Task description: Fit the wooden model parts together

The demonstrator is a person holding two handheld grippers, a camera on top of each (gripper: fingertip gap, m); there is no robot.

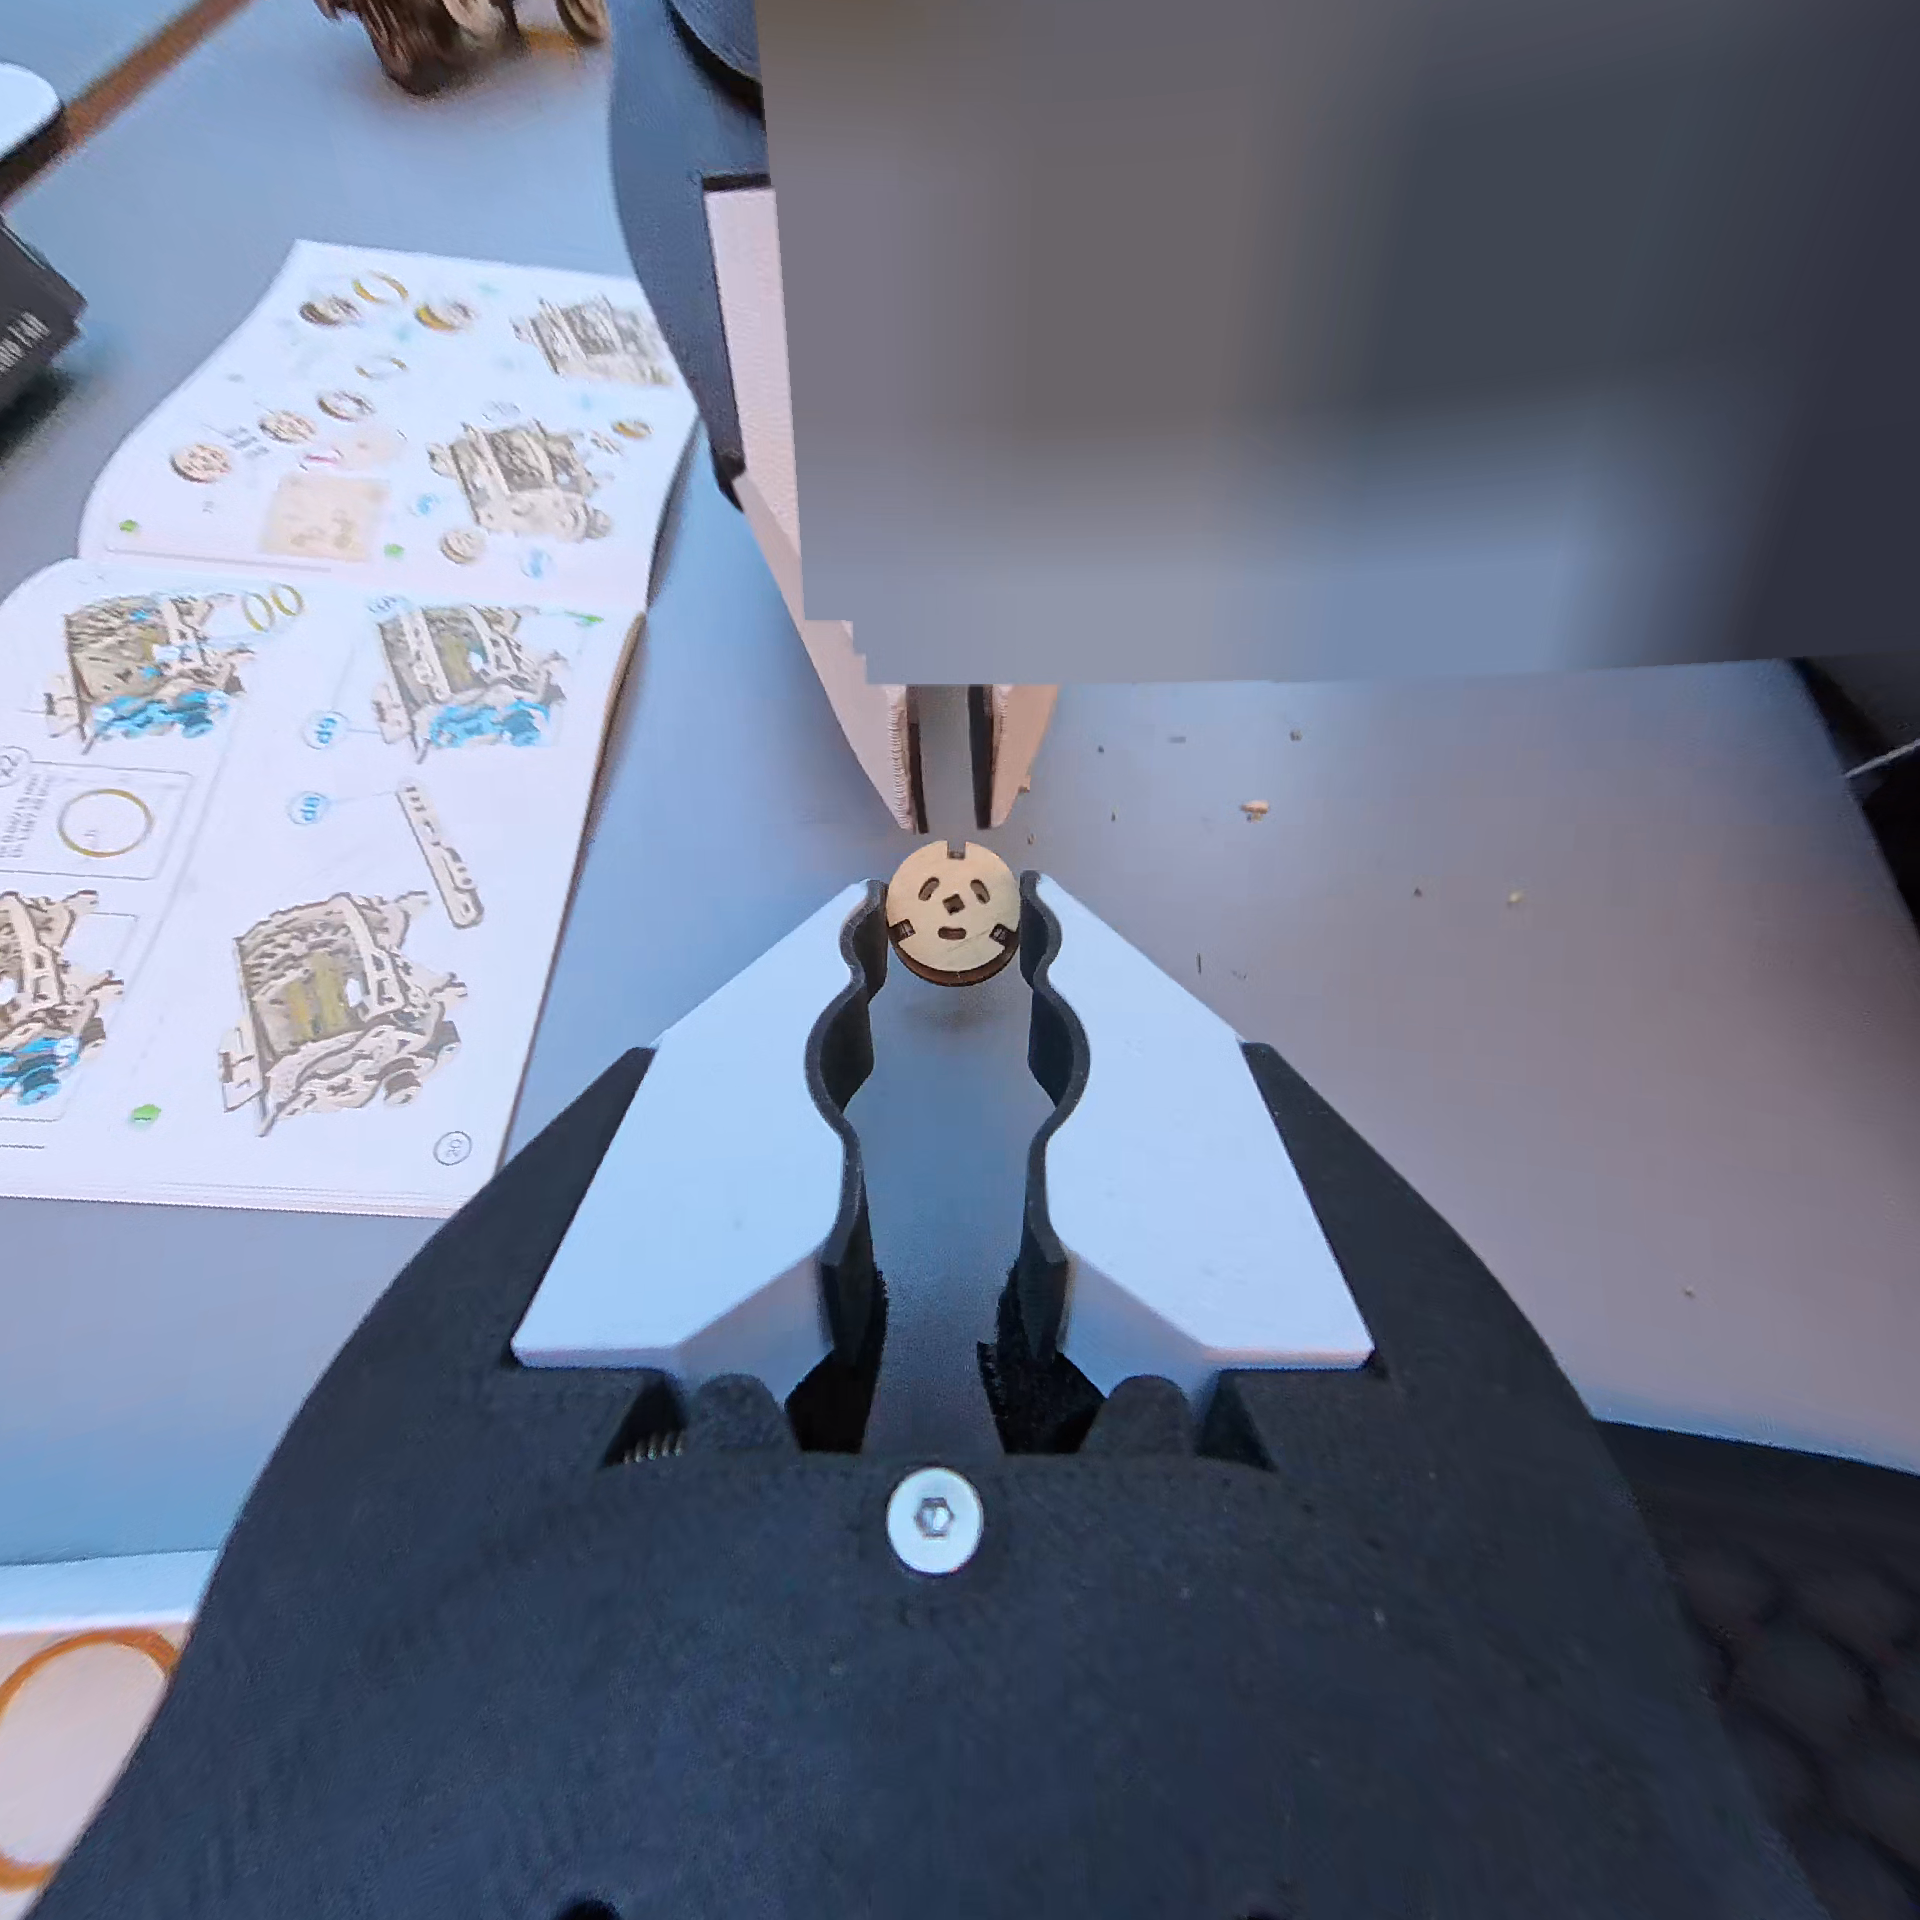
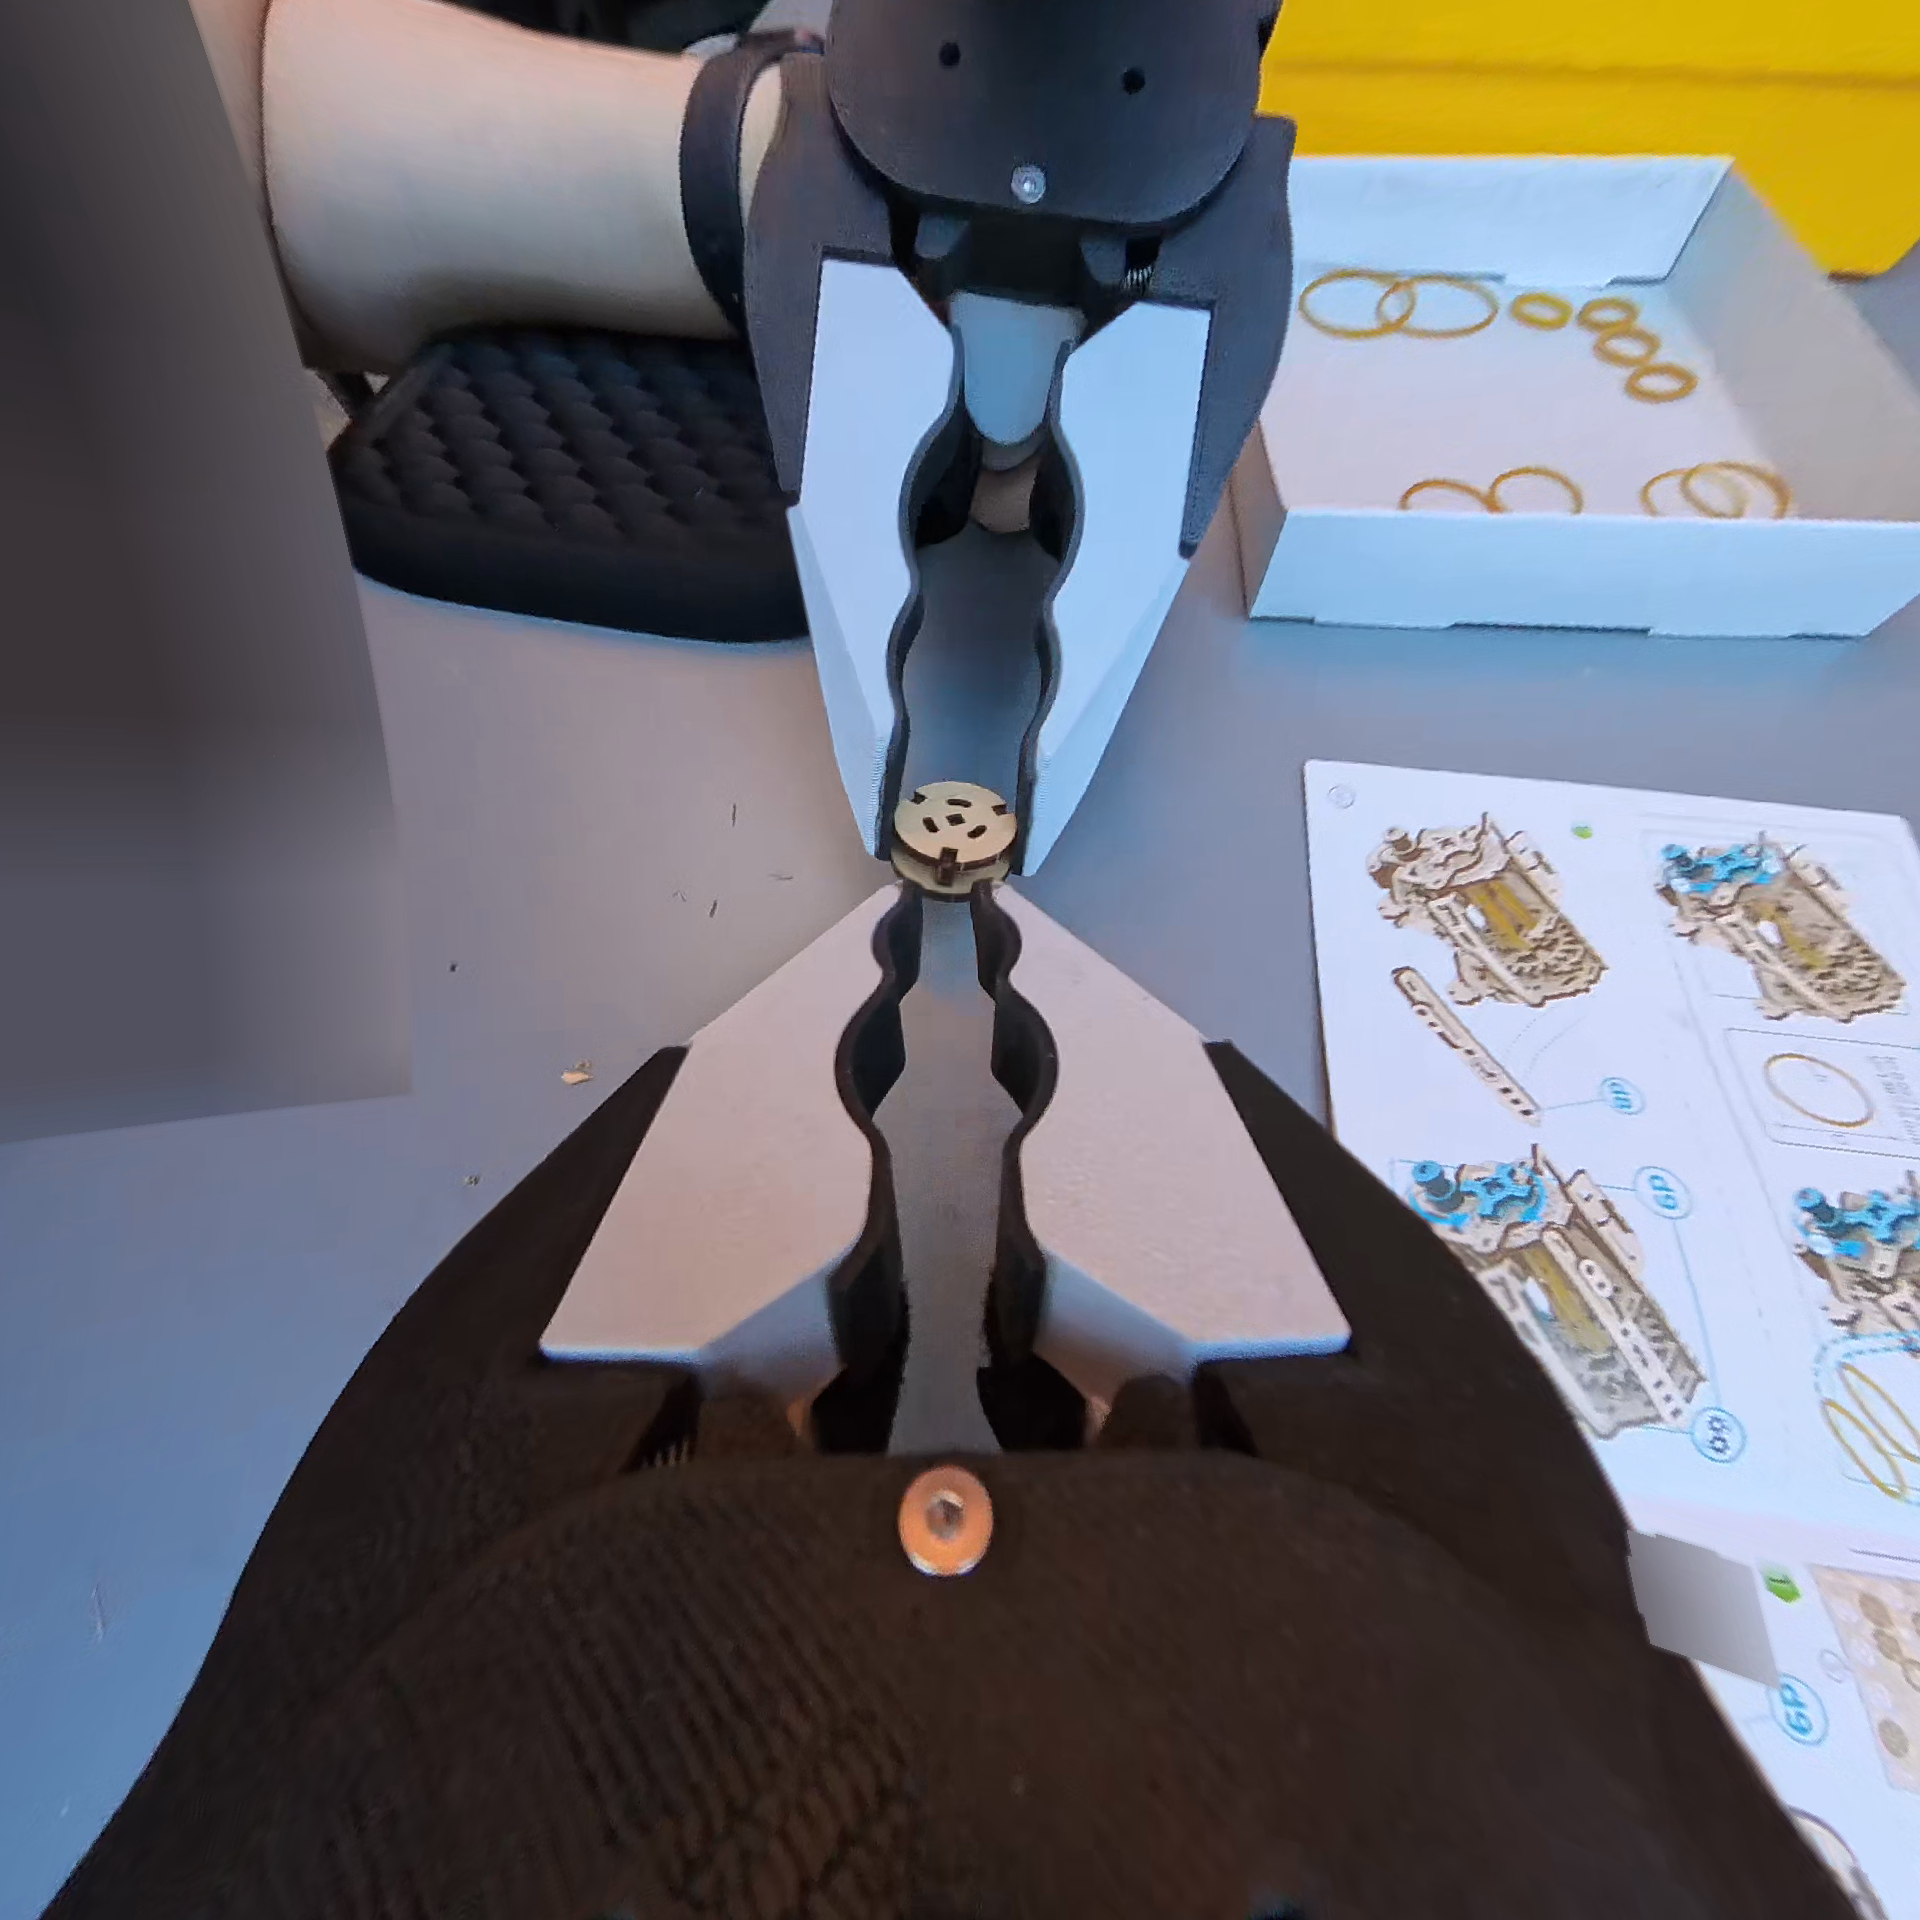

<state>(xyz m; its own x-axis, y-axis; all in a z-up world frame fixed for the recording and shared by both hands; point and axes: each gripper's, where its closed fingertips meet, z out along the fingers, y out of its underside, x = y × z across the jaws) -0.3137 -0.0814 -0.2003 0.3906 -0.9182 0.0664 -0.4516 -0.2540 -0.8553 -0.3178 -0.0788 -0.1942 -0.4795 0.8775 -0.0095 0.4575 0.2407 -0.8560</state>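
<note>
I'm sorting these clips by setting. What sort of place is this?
Probably a hobby or craft desk set up for kit assembly: a grey table with an open instruction booklet, a white tray of rubber bands, and a small round wooden part held in the left tool.

Grey tabletop, yellow backdrop

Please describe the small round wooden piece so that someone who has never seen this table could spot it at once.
Start from the grey table, beside the open instruction booklet, where two black-and-white tools meet tip to tip. The left tool grips the small round pale wooden disc between its fingertips, above the tabletop. Unlike the yellow rubber bands in the white cardboard box, it is solid, with small dark slots cut through its face.
</note>
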